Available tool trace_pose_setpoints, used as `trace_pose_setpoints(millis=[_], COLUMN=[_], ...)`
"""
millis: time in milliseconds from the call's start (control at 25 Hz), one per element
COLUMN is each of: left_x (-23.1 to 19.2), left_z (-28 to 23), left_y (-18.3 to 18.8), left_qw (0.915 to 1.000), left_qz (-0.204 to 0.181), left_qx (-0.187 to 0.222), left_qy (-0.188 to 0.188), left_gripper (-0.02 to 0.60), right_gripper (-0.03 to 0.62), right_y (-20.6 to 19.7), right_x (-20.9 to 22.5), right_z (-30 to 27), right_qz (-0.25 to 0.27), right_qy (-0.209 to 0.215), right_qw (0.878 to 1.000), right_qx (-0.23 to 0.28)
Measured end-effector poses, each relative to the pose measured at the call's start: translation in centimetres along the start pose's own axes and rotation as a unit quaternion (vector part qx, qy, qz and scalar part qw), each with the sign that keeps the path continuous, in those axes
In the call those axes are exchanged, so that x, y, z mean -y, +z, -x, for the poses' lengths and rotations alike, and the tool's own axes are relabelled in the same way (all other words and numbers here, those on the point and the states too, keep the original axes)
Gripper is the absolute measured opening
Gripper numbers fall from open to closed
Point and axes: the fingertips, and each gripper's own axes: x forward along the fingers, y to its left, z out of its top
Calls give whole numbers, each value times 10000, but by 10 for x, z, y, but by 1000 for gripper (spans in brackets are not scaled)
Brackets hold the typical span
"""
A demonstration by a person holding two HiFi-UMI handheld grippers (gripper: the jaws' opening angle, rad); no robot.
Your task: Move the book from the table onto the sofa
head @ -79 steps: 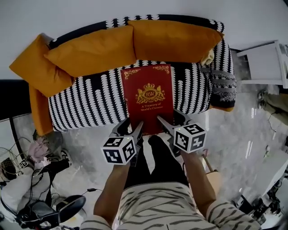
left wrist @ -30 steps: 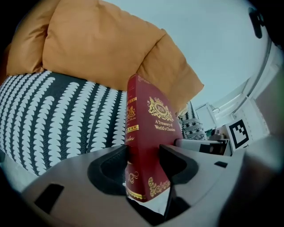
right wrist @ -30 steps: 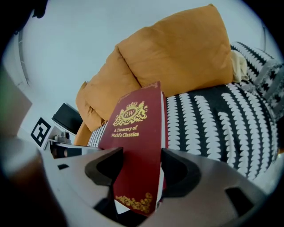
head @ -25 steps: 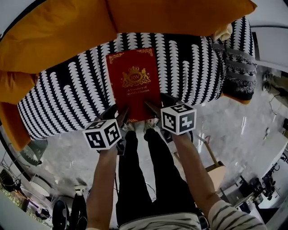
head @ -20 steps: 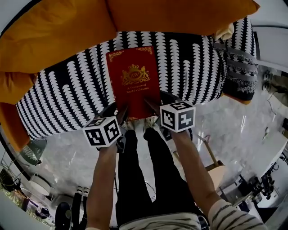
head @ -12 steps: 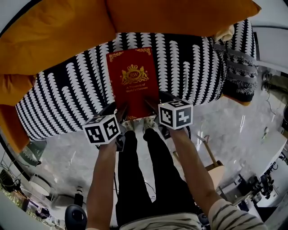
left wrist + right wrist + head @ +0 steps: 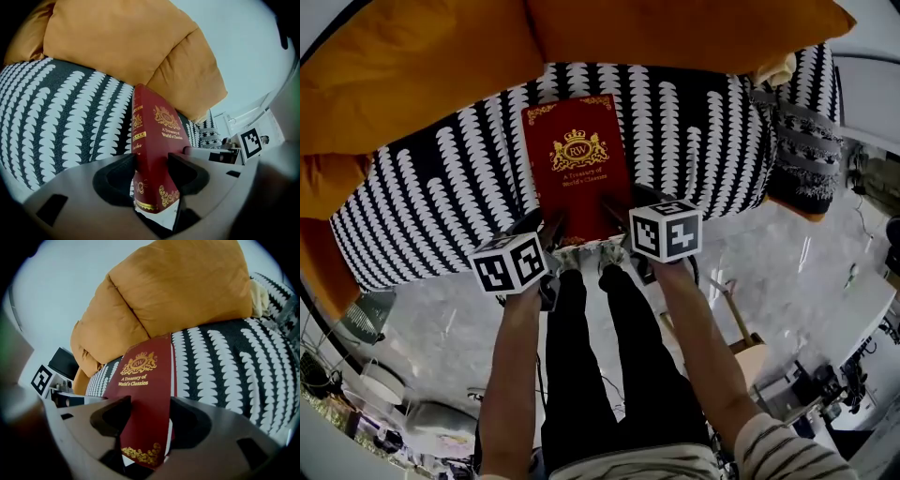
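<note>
Red hardcover book (image 7: 577, 169): cloth-look cover, gold crest, gold corner scrollwork, gold title print. It sits over the seat of the black-and-white patterned fabric sofa (image 7: 703, 141), long side running front to back. The near short edge sticks out past the seat's front edge. Can't tell whether the far end rests on the fabric or hangs just above it.

Left gripper (image 7: 151, 166): the two dark rounded jaws are clamped on the book's near left corner, one pad on the front cover and one underneath, spread to the book's thickness. The spine with its gold bands faces this camera, and the white page block shows at the bottom edge.

Right gripper (image 7: 150, 413): same kind of grip on the near right corner, pads tight on both covers. The white fore-edge shows as a thin strip.

Puffy orange cushions (image 7: 422, 66) with soft creased fabric line the sofa back, cut off at the frame's top and left. Grey knit-look throw (image 7: 787, 150) lies on the sofa's right arm, partly out of sight.

White marker cubes (image 7: 511, 264) with black squares cover most of each gripper body in the head view. Glossy pale marble-look floor (image 7: 787, 272) lies below. The person's dark trousers (image 7: 609, 375) and bare forearms are in view, with striped sleeves cut off at the bottom edge. Clutter at the bottom corners is too small to name.
</note>
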Motion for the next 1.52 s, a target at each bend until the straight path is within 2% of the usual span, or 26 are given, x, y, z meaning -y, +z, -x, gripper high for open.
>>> trace_pose_setpoints(millis=[560,1200,1360,1520], left_x=[-11,-28,-21,-20], left_z=[-12,-18,-14,-17], left_y=[3,-1,2,-1], left_qw=[9999,9984,9985,9986], left_qz=[29,4,-76,-70], left_qx=[-148,-561,-535,-527], left_qy=[53,123,64,83], left_gripper=[229,227,225,225], right_gripper=[270,268,193,195], right_y=[1,-2,0,-7], right_x=[4,2,1,9], right_z=[-14,-31,-27,-25], right_qz=[38,116,223,137], right_qy=[-100,-443,-619,-663], right_qw=[9998,9978,9967,9966], right_qx=[-145,-474,-469,-460])
